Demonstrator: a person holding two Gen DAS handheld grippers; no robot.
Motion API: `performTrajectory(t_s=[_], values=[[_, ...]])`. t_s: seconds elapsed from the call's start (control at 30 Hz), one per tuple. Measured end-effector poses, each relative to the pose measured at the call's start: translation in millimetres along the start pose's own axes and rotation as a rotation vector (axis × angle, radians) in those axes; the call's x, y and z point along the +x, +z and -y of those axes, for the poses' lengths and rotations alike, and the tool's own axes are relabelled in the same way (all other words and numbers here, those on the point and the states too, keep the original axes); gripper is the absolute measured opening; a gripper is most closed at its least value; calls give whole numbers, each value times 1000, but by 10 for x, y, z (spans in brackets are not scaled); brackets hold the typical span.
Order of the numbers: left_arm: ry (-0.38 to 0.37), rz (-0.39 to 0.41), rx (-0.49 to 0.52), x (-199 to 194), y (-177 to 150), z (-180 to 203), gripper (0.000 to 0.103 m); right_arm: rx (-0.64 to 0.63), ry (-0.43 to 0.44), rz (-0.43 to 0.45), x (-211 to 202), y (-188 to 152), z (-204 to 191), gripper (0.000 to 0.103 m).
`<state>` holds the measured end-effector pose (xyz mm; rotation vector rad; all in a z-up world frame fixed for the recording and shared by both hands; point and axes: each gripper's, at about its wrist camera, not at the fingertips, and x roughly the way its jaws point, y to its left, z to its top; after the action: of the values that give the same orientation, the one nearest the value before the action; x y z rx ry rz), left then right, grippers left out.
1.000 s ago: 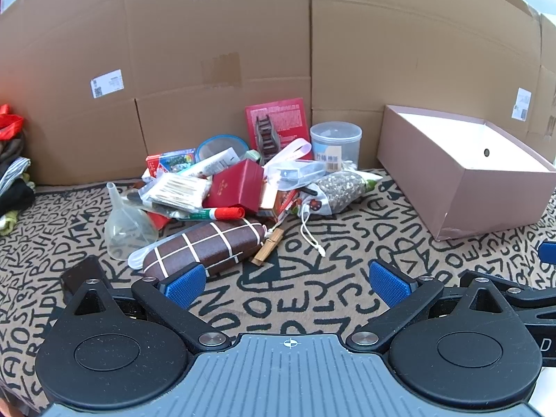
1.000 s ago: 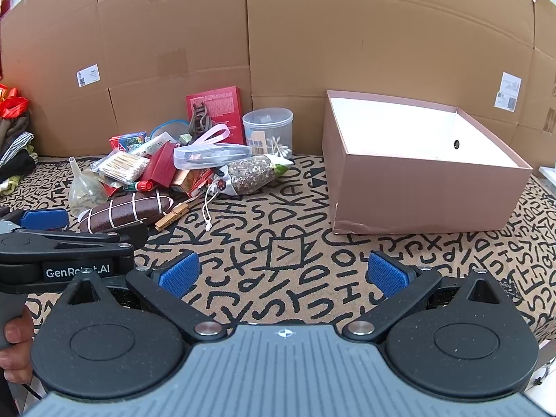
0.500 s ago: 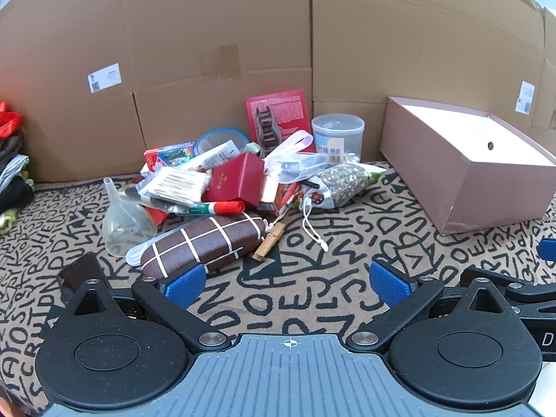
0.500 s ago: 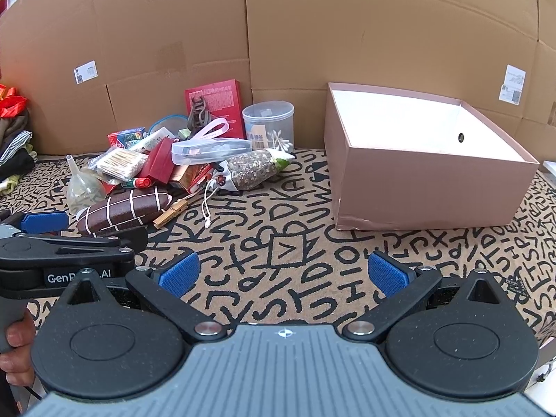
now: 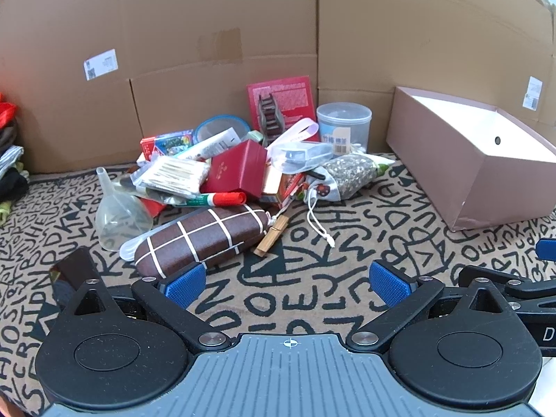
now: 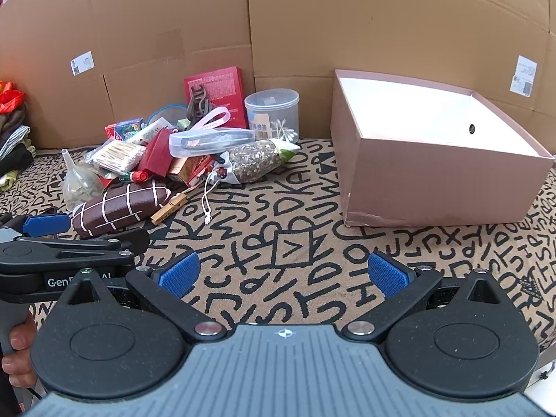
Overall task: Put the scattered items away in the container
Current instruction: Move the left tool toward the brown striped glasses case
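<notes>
The pink cardboard box (image 6: 441,180) sits open at far right, its white inside bare. The pile of items (image 5: 239,180) lies to its left: a brown grid-striped case (image 5: 201,239), red box, clear funnel. Left tongs (image 5: 286,279) and right tongs (image 6: 283,272) both gape, holding nothing.

Bright, even light fills both views, casting only soft, short shadows under the clutter. The white inside of the box (image 6: 427,111) glares close to washed-out. Fisheye distortion bows the cardboard wall (image 5: 215,34) and darkens the corners; focus stays sharp throughout.
</notes>
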<state>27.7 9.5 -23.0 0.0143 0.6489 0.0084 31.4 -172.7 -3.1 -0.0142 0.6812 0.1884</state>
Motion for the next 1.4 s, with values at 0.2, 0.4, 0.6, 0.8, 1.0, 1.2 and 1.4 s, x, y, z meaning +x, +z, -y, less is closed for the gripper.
performTrajectory(t_s=[0.2,0.4,0.6,0.8,1.0,1.2,1.4], values=[[-4,-25,-15,153,-5,-69,103,-3,6,-27,151,31,-20,103],[-1,-61,-28,366,-15,-161,103,-1,42,-35,360,61,-28,103],[-5,-79,-48,565,25,-304,103,-17,91,-17,612,136,-56,103],[5,-100,-66,736,72,-515,100,-42,118,-21,922,186,-144,103],[17,-97,-79,832,202,-782,97,-79,157,-12,1170,230,-289,103],[-7,-101,-75,906,241,-980,96,-148,192,-1,1334,268,-494,103],[-11,-115,-65,976,224,-1132,98,-226,254,21,1394,291,-739,102]])
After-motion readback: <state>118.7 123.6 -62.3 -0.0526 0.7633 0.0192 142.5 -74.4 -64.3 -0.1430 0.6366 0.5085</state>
